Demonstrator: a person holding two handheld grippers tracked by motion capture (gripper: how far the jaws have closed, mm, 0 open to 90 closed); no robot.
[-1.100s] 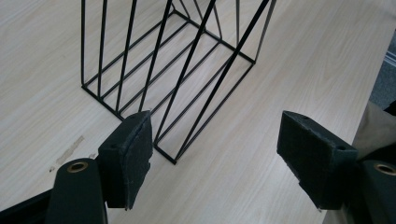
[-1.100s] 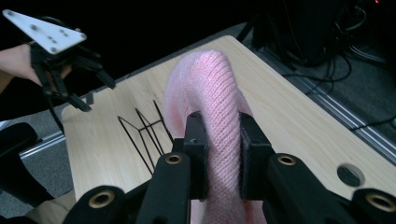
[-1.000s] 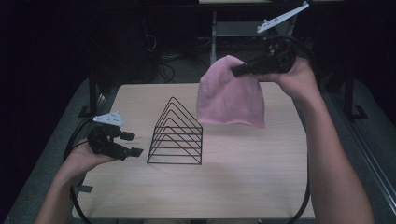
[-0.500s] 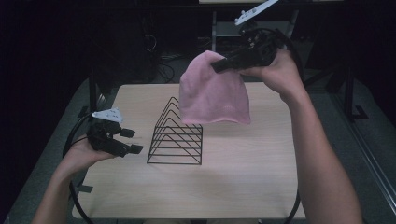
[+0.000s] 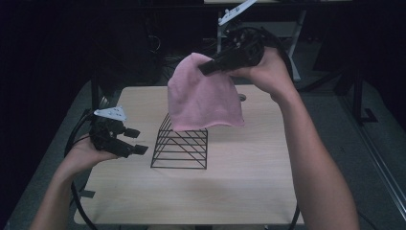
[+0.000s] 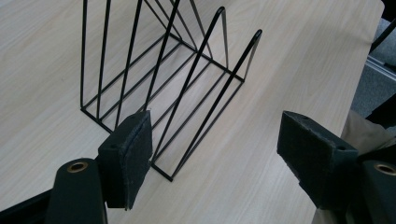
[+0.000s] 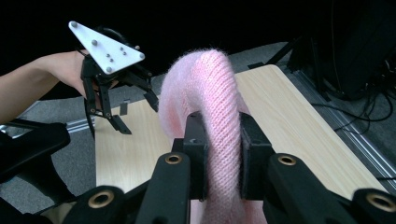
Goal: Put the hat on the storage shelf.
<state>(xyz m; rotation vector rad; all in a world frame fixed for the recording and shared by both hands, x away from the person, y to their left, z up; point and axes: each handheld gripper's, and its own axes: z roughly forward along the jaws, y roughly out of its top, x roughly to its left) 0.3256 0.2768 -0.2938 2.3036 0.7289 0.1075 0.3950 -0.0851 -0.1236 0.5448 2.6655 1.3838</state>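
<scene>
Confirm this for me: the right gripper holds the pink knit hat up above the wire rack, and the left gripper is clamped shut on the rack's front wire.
One thing is wrong: the left gripper is not clamped on the wire rack. The left gripper view shows its jaws wide apart, empty, short of the rack. The rest holds: the right gripper grips the pink knit hat above the rack, as the high view shows.

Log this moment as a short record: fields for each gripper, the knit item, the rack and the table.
left gripper: open, empty, low at the table's left edge, beside the wire rack
right gripper: shut on the pink knit hat, raised
pink knit hat: hanging above the rack's top, hiding it
wire rack: black, triangular, upright on the table
table: light wood
</scene>
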